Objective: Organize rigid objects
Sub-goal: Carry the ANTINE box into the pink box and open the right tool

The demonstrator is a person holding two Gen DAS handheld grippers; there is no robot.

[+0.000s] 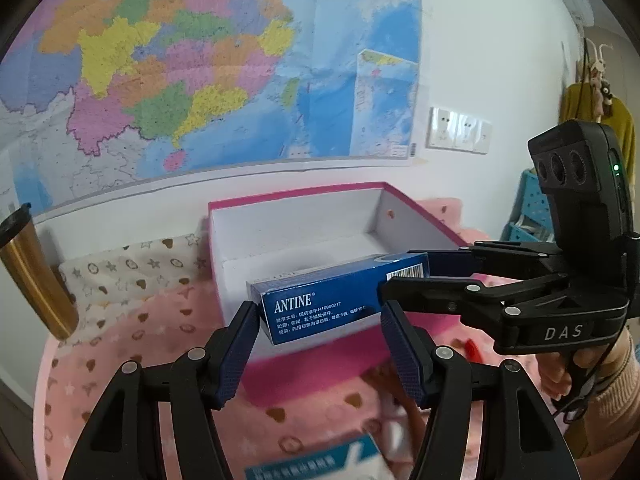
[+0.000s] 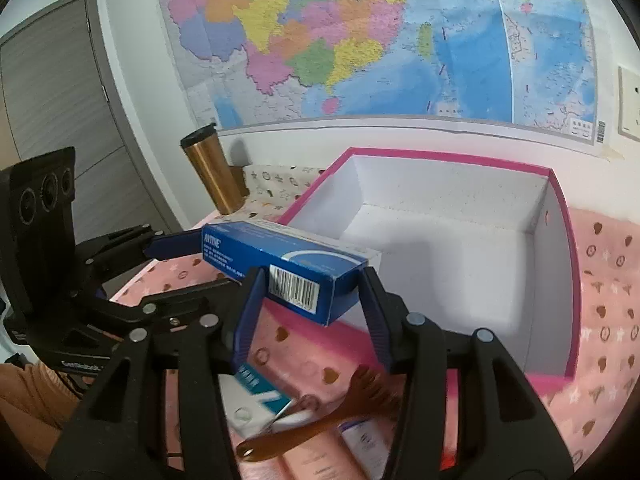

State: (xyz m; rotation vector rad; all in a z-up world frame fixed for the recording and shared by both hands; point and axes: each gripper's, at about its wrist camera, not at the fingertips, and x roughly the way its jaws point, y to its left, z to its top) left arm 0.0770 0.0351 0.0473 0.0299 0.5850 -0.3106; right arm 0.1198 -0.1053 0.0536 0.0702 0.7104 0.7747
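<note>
A blue ANTINE medicine box [image 1: 320, 300] hangs in the air at the near edge of an open pink storage box with a white inside [image 1: 296, 232]. My right gripper [image 2: 310, 294] is shut on the barcode end of the medicine box [image 2: 304, 276]; it also shows in the left wrist view [image 1: 404, 272]. My left gripper [image 1: 318, 322] is open, its jaws standing either side of the medicine box's other end, not pressing it. The pink box [image 2: 440, 248] holds nothing that I can see.
A gold tumbler [image 2: 210, 172] stands at the back left by the wall. On the pink patterned cloth [image 2: 600, 300] below my grippers lie a brown fork-shaped tool [image 2: 320, 420], a white and blue carton [image 2: 256, 396] and a small tube [image 2: 364, 440]. A map [image 1: 200, 60] covers the wall.
</note>
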